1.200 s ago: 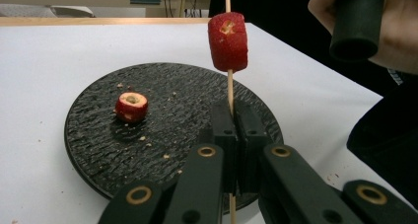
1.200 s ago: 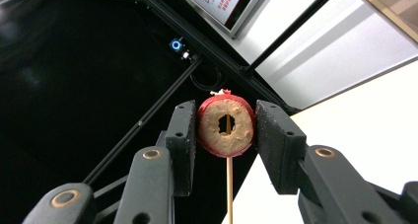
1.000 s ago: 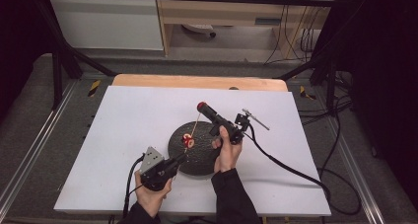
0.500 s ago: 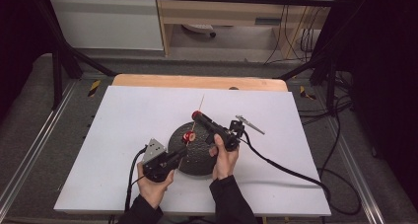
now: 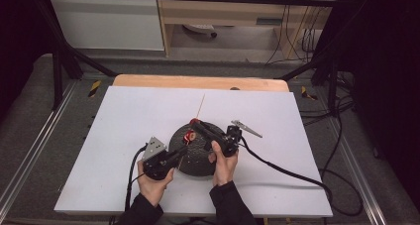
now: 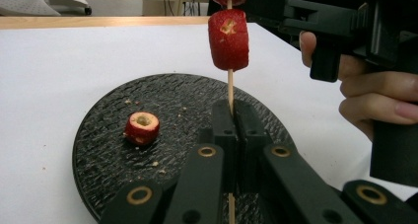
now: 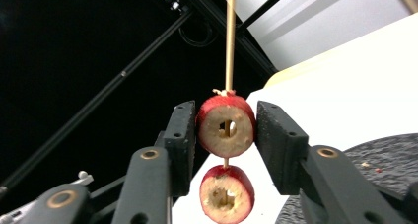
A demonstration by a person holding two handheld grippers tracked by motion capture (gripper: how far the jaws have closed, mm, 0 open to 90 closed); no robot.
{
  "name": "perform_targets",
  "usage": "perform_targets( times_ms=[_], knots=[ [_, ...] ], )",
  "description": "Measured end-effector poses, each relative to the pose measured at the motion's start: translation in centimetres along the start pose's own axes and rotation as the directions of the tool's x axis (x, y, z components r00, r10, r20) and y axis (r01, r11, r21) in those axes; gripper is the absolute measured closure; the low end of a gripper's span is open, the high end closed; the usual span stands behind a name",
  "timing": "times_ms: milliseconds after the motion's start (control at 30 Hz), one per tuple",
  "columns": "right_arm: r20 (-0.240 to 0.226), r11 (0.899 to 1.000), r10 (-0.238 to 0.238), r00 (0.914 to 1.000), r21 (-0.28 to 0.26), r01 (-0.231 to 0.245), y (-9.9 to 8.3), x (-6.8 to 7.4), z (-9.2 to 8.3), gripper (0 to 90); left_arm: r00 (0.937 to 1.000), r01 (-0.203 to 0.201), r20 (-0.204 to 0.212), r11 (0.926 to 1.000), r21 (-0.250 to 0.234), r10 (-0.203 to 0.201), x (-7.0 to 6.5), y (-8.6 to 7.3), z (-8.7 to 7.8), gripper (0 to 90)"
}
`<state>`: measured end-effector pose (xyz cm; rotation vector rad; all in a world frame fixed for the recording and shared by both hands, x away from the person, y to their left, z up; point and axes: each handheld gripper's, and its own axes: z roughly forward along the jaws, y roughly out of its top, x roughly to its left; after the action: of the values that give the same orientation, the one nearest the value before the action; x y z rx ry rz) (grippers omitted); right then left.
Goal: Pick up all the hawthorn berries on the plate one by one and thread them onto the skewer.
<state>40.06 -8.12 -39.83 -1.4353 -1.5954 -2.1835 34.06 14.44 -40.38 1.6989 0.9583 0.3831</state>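
A thin wooden skewer (image 6: 229, 91) stands upright, and my left gripper (image 6: 231, 110) is shut on its lower part, over a black round plate (image 6: 108, 150). Two red cored fruit pieces are threaded on it. My right gripper (image 7: 226, 130) holds the upper piece (image 7: 226, 128) between its pads. Its jaws have just been opening slightly, with the pads still touching the fruit. The lower piece (image 7: 226, 194) hangs just beneath it. A third cored piece (image 6: 142, 127) lies loose on the plate. From above, both grippers (image 5: 181, 153) (image 5: 195, 125) meet over the plate (image 5: 198, 160).
The plate sits on a white board (image 5: 124, 116) with a wooden edge (image 5: 198, 81) at the back. A black cable (image 5: 287, 173) trails right from the right gripper. Metal rails (image 5: 34, 150) run along both sides, and a cabinet (image 5: 109, 22) stands behind.
The right gripper's tip with the fruit has slid a little down and left along the skewer toward the plate. The left hand has barely moved.
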Motion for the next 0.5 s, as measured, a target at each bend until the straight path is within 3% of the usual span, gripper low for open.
perform_targets(
  times_ms=[167,300,400,500],
  knots=[
    [0.036,0.995,-0.095,0.9948,0.03,0.094,0.7,0.3,-0.6,45.4,0.9994,-0.034,0.002,0.9992,0.02,0.034,0.7,-0.5,-0.7,88.5],
    [0.06,0.983,-0.154,0.9862,0.106,0.147,1.3,0.2,-1.2,32.6,0.9986,-0.052,-0.004,0.9977,0.043,0.052,1.5,-0.9,-1.3,88.4],
    [0.07,0.965,-0.205,0.9762,0.182,0.19,1.3,-0.2,-1.4,24.2,0.9982,-0.06,-0.005,0.9959,0.068,0.06,2.2,-1.2,-1.9,88.4],
    [0.078,0.937,-0.258,0.9631,0.264,0.23,1.2,-0.6,-1.4,17.9,0.9977,-0.066,-0.009,0.9935,0.092,0.068,2.9,-1.7,-2.5,88.3]
  ],
)
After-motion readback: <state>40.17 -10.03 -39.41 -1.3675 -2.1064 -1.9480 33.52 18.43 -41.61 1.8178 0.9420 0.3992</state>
